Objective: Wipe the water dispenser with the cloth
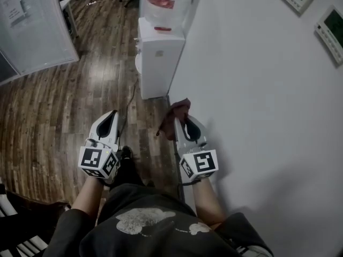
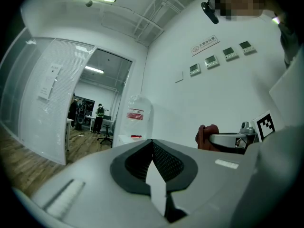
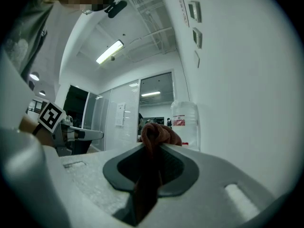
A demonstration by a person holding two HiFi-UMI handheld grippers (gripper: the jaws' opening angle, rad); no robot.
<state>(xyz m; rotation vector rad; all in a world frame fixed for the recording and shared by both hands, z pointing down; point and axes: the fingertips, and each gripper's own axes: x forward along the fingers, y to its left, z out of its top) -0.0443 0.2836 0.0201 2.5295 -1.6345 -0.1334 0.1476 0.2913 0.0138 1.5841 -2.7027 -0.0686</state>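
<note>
The cloth [image 3: 161, 133] hangs clamped in right tongs [image 3: 152, 148] — left tongs [image 2: 152, 144] closed.

1. We see bare wooden floor [image 1: 64, 111] open across left and centre, up to the water dispenser [image 1: 159, 58] at top centre.
2. The white wall [image 1: 257, 116] closes the whole right side.
3. A glass partition [image 1: 32, 31] blocks upper left.

nothing actually readable tbh, red bottle label [image 2: 135, 114] ahead of the left gripper [image 2: 153, 144] just a blur, wall sign [image 2: 204, 45] up to its right has tiny illegible characters
</note>
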